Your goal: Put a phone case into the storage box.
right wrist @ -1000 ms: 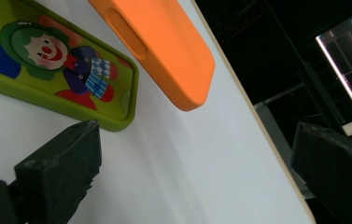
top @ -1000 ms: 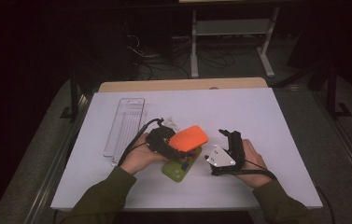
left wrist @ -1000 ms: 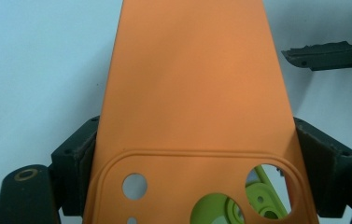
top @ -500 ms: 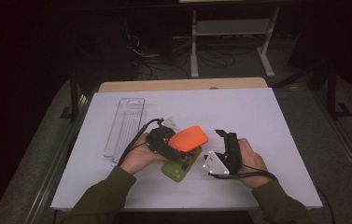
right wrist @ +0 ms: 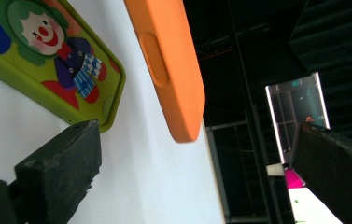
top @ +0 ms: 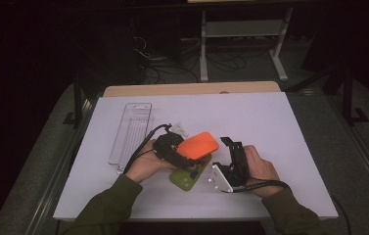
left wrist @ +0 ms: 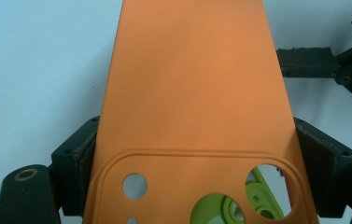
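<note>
Grippers sat nearest us: our left gripper (top: 184, 152) was clamped across an orange phone case (top: 197, 145), lifted over a green phone case (top: 189, 175) on the white worktop (top: 270, 122); our right gripper (top: 231, 152) stood wide open, empty. Farther off lay a clear tray (top: 130, 129).

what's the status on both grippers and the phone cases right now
Left gripper shut on orange phone case, held above the table. Right gripper open, empty, beside it. Green clown case flat on the white table beneath. Nothing in the way.
</note>
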`<state>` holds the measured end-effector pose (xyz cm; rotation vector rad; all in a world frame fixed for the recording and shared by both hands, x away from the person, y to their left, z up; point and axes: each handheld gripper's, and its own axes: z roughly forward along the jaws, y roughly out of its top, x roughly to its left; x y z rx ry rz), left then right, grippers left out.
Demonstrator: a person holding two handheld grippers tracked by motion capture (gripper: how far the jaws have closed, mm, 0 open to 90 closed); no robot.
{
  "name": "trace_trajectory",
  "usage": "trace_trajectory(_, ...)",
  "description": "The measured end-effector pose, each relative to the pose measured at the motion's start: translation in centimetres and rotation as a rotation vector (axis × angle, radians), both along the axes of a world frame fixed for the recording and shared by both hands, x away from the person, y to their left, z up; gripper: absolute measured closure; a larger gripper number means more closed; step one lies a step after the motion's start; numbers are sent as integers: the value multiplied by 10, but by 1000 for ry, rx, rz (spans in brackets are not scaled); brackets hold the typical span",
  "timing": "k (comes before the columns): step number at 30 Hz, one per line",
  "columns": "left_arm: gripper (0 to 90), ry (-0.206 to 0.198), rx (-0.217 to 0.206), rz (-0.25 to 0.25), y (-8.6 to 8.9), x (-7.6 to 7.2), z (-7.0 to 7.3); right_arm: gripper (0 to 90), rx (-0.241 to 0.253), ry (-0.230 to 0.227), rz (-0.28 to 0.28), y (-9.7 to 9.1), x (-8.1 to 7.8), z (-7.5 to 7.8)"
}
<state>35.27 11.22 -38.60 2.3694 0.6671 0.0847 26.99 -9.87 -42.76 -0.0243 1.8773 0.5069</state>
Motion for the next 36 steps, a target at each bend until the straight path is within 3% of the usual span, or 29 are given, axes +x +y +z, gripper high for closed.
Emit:
trace_trajectory(1,158,2,4,-5,0,0,1,16,-2,15,-4,1,-1,-1)
trace_trajectory(4,158,-2,8,-19,0,0,2,17,-33,-17,20,3,0,-2)
trace_trajectory(10,157,1,5,-37,-3,-3,3,19,-32,-34,11,8,-2,-5)
trace_trajectory(12,158,8,-7,-29,-5,-4,3,19,-54,-67,35,10,-1,-5)
trace_trajectory(18,158,3,7,-62,-6,-5,3,21,-62,-82,47,14,-2,-7)
trace_trajectory(24,157,8,-15,-56,-9,-8,2,49,-88,-108,61,19,-5,-8)
trace_trajectory(31,157,2,7,-83,-9,-8,2,145,-107,-144,71,23,-7,-11)
trace_trajectory(36,157,8,-11,-71,-10,-10,1,295,-122,-131,56,24,-9,-11)
